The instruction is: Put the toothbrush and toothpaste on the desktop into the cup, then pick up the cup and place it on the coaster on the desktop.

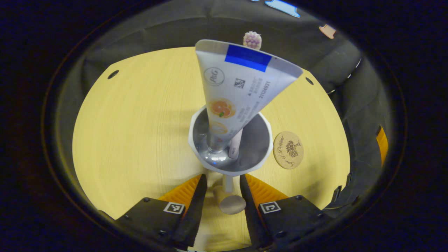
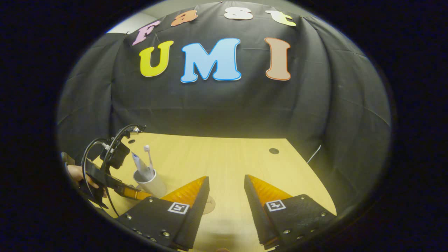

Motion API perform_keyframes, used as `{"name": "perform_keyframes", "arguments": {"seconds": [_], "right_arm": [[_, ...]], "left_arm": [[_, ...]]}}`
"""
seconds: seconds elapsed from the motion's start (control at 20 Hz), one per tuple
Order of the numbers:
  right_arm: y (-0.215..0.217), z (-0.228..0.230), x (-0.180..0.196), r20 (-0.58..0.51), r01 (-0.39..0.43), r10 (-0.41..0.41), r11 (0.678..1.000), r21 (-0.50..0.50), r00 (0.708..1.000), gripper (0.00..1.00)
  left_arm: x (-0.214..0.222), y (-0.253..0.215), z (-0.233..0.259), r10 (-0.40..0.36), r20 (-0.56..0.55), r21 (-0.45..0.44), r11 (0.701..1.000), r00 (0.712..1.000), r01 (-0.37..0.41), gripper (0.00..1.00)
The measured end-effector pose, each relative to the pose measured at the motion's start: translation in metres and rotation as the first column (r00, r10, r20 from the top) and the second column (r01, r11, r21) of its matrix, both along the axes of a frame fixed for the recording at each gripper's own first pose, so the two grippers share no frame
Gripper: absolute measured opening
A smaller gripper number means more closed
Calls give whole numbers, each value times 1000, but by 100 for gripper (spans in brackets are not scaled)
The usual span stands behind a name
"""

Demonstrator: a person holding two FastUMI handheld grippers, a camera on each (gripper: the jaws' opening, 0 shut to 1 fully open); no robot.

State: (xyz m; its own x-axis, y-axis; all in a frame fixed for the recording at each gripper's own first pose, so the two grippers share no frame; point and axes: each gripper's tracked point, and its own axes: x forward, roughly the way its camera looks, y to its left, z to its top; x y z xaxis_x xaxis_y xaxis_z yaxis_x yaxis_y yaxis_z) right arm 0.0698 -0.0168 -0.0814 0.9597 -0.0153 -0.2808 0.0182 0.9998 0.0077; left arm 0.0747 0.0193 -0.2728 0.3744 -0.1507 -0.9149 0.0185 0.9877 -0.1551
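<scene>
A white cup (image 1: 196,140) stands on the yellow desktop (image 1: 133,133), seen from above in the left gripper view. In it a white toothpaste tube (image 1: 241,84) stands cap down, and a toothbrush (image 1: 252,39) stands bristles up behind it. My left gripper (image 1: 223,177) is open at the cup's near side, its fingers flanking a white handle-like stem (image 1: 231,201) without touching it. The round cork coaster (image 1: 288,149) lies just right of the cup. In the right gripper view my right gripper (image 2: 226,178) hangs open and empty over the desk, with the cup (image 2: 150,182) and left gripper (image 2: 134,193) at lower left.
Small dark holes (image 1: 113,74) dot the desktop near its far edge. The black cloth wall (image 2: 224,105) rises behind the desk. A hand (image 2: 78,176) holds the left gripper. The coaster (image 2: 210,205) peeks out beside my right gripper's left finger.
</scene>
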Motion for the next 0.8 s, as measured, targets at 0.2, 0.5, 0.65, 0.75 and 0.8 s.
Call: {"name": "perform_keyframes", "arguments": {"seconds": [0.2,0.5,0.65,0.75,0.8], "right_arm": [[-8,-5,2,-12,18,-17,1000,7,1000,65],[-10,-9,1,-23,16,-16,1000,8,1000,65],[-12,-10,0,-26,18,-18,1000,10,1000,58],[-13,-10,-1,-28,21,-21,1000,13,999,65],[-15,-10,-2,-28,25,-25,1000,14,999,65]], "left_arm": [[2,2,-2,-10,-17,34,999,1000,10,50],[6,3,-2,-51,22,131,990,998,48,35],[6,-1,-1,-73,46,152,986,996,65,31],[7,-4,2,-68,61,136,989,996,59,31],[6,-8,3,-64,68,121,991,996,55,31]]}}
